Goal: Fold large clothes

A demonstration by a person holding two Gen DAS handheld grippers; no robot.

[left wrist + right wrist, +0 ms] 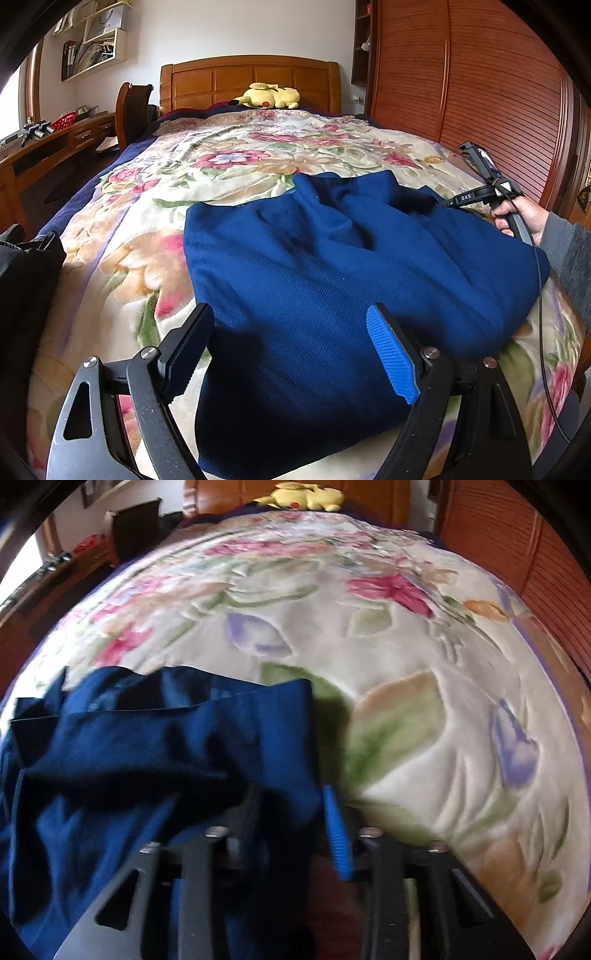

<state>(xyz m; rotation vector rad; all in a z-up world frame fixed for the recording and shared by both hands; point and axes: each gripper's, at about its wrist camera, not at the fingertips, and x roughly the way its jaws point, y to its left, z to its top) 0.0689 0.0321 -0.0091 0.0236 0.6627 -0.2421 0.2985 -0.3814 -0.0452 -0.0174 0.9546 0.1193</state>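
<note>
A large dark blue garment (332,273) lies partly folded on the floral blanket (155,206) of a bed. My left gripper (295,332) is open, its jaws wide apart just above the garment's near edge, holding nothing. My right gripper (295,805) has a bunched fold of the blue garment (155,746) between its jaws, which stand close on it. In the left wrist view the right gripper (454,201) sits at the garment's far right corner, held by a hand.
A yellow plush toy (267,96) lies by the wooden headboard (251,77). A wooden wardrobe (480,92) runs along the right side. A desk (55,144) and chair (131,107) stand at left. A dark object (26,280) lies at the bed's left edge.
</note>
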